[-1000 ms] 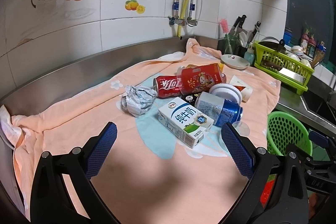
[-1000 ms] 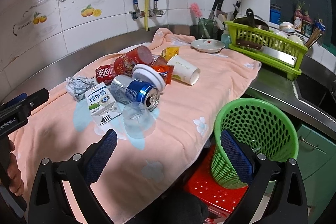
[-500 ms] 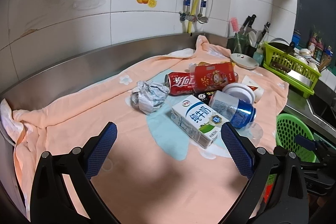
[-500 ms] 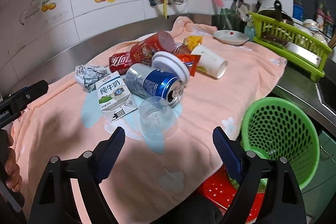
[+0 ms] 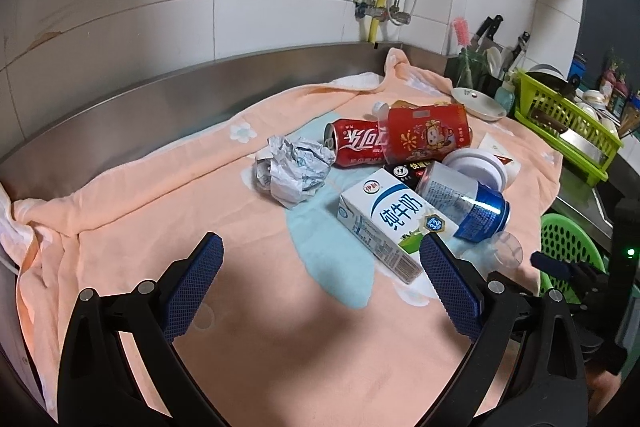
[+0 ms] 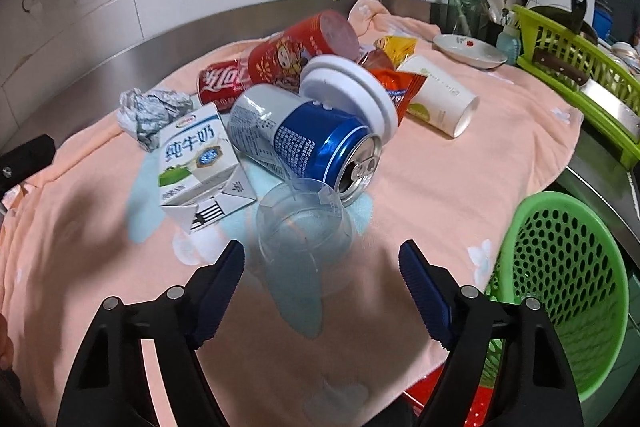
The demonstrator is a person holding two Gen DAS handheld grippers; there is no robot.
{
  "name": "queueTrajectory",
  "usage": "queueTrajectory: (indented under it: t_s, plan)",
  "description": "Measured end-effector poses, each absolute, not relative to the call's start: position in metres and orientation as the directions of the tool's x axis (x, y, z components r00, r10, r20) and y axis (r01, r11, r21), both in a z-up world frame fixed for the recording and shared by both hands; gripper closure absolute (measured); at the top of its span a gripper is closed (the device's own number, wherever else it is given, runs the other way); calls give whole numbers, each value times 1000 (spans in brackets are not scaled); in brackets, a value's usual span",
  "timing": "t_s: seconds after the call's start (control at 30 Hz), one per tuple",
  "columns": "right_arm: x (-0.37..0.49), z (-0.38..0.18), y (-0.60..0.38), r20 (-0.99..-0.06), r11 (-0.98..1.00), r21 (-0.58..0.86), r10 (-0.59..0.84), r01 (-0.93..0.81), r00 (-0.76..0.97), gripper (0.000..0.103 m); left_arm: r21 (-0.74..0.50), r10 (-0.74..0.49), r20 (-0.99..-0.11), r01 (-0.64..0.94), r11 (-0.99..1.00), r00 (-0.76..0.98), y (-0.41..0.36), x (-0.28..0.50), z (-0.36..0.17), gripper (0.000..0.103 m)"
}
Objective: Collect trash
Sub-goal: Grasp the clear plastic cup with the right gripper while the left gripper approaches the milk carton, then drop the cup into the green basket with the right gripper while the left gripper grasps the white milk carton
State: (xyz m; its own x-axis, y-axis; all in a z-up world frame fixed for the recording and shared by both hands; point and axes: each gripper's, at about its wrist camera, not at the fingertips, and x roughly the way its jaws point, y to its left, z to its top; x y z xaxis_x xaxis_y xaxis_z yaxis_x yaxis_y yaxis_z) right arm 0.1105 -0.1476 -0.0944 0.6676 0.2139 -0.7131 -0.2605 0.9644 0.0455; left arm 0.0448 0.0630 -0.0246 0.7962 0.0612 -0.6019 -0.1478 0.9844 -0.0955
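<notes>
Trash lies heaped on a peach towel [image 5: 168, 203]. In the pile are a milk carton [image 5: 390, 223], a blue can [image 6: 308, 139], a red cola can [image 5: 356, 147], a red tube [image 5: 426, 139], crumpled foil [image 5: 292, 169], a white lid [image 6: 348, 93] and a paper cup [image 6: 440, 101]. A clear plastic cup [image 6: 304, 223] lies nearest my right gripper [image 6: 322, 267]. That gripper's jaws are closing, with the cup's near end just ahead of them and no pad touching it. My left gripper [image 5: 320, 267] is open above bare towel, short of the carton.
A green perforated basket [image 6: 560, 283] stands below the counter edge at the right, over a red stool [image 6: 476, 399]. A green dish rack [image 6: 576, 67], a plate [image 6: 470, 51] and a knife holder [image 6: 464, 11] line the back right. Steel backsplash and tiled wall close the rear.
Both grippers have moved forward and down toward the pile. The right gripper's jaws have narrowed and the clear cup now sits close in front of them.
</notes>
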Motion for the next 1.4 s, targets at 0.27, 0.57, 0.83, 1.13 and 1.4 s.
queueTrajectory:
  t_s: [0.27,0.57,0.83,1.13,1.4]
  plan:
    - [128,-106,-146,-730,961,63,229,-269,644,34,-102,59,-652,-164,981,756,64,70,-31,6]
    - [124,-103,-148,-720,954,89,259,-285,644,45,-152,-4,-724,-154,976,690,48,112,-47,6]
    - [104,-85,-165,-684,952,101,276,-288,675,45,-197,-40,-773,-180,964,633,32,147,-58,6]
    - [86,-74,-203,-664,968,99,235,-229,710,45,-215,-18,-821,-281,935,571,34,182,-71,6]
    - [82,-78,-248,-673,988,66,145,-137,725,45,-255,-54,-857,-332,908,512,41,205,-87,14]
